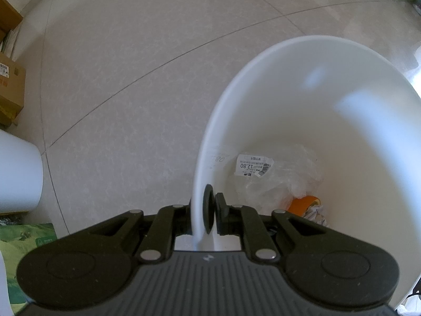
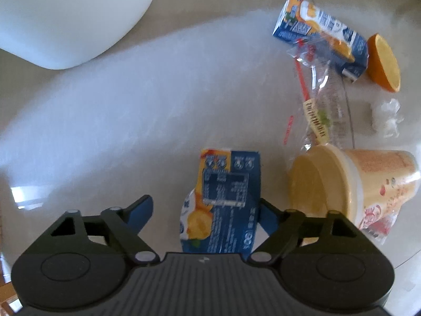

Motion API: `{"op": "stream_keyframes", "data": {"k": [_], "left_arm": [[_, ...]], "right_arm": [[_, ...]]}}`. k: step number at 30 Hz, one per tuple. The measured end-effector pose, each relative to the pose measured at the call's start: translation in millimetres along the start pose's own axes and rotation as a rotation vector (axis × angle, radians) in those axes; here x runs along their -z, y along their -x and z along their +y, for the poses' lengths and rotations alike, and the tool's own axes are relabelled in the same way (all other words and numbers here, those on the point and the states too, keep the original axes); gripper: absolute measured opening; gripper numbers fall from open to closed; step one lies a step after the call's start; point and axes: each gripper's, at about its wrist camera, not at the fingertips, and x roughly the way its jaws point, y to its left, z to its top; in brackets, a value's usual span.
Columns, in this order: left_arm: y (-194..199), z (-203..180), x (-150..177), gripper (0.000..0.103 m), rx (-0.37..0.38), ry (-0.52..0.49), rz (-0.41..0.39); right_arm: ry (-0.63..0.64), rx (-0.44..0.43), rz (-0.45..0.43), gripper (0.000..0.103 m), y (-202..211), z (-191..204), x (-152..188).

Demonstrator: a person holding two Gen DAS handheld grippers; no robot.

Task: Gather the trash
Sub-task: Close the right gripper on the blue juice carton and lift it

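My left gripper [image 1: 213, 210] is shut on the near rim of a white trash bin [image 1: 315, 52], one pad inside and one outside the wall. In the bin lie clear plastic wrap with a price label [image 1: 254, 164], an orange tape roll [image 1: 305, 202] and crumpled paper [image 1: 317, 214]. My right gripper [image 2: 205, 214] is open low over the floor, with a flattened blue juice carton [image 2: 226, 184] between its blue fingers. The right finger [image 2: 267, 218] is at the carton's edge, and the left finger [image 2: 142, 209] stands apart from it.
Floor litter lies to the right: a yellow noodle cup [image 2: 355, 184] on its side, a clear bag [image 2: 321, 100], a second blue carton [image 2: 321, 31], an orange half [image 2: 384, 63] and crumpled white plastic [image 2: 386, 115]. A white container [image 2: 65, 13] sits far left. Cardboard boxes [image 1: 10, 89] line the wall.
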Motion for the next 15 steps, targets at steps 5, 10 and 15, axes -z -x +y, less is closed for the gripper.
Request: {"op": "stream_keyframes", "data": {"k": [5,10,15], "left_arm": [[0.1,-0.4,0.5,0.010,-0.001,-0.002,-0.002],[0.2,-0.5,1.5,0.010,-0.001,-0.004,-0.003],[0.8,-0.3,0.3,0.010,0.001,-0.007,-0.001]], "right_arm": [[0.013,0.033,0.017,0.066,-4.5,3.6,2.8],[0.017,0.012,0.024,0.066,4.0,3.7,9.9],[0.044,0.000,0.005,0.066,17.5,-15.8,-3.8]]}}
